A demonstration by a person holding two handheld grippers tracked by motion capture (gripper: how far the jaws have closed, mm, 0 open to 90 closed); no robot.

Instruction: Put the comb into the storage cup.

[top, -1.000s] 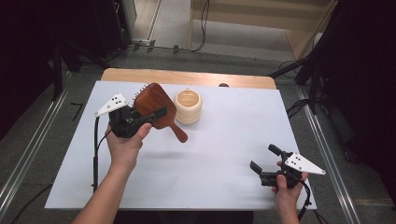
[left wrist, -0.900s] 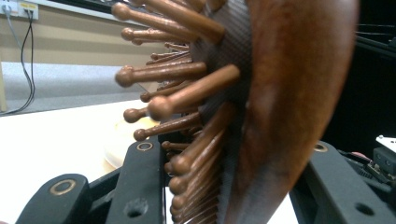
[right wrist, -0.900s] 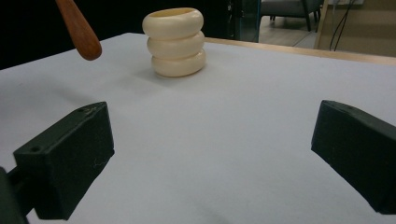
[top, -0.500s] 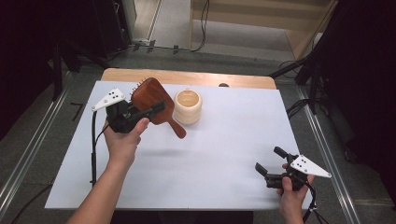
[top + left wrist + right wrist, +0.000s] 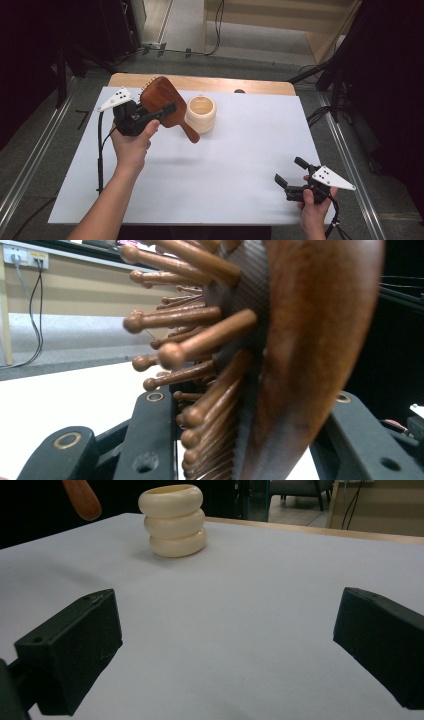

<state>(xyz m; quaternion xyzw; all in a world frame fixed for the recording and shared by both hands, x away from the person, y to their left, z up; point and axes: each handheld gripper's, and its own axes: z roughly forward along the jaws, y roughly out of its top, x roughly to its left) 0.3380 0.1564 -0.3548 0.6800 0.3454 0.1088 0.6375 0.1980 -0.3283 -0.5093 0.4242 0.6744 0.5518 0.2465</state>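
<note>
White paper is covering the table [image 5: 240, 150] where I am holding a dark brown wooden paddle hairbrush [image 5: 161, 100] aloft, clamped by its head in my left gripper [image 5: 167, 111], handle hanging beside the cream ribbed ring-stacked cup [image 5: 201, 114]. Swinging it carelessly risks knocking that cup over, while my right gripper [image 5: 290, 176] is idling wide apart, holding nothing, near the front edge.

White table [image 5: 220, 165] w/ cream cup [image 5: 201, 114]
</note>
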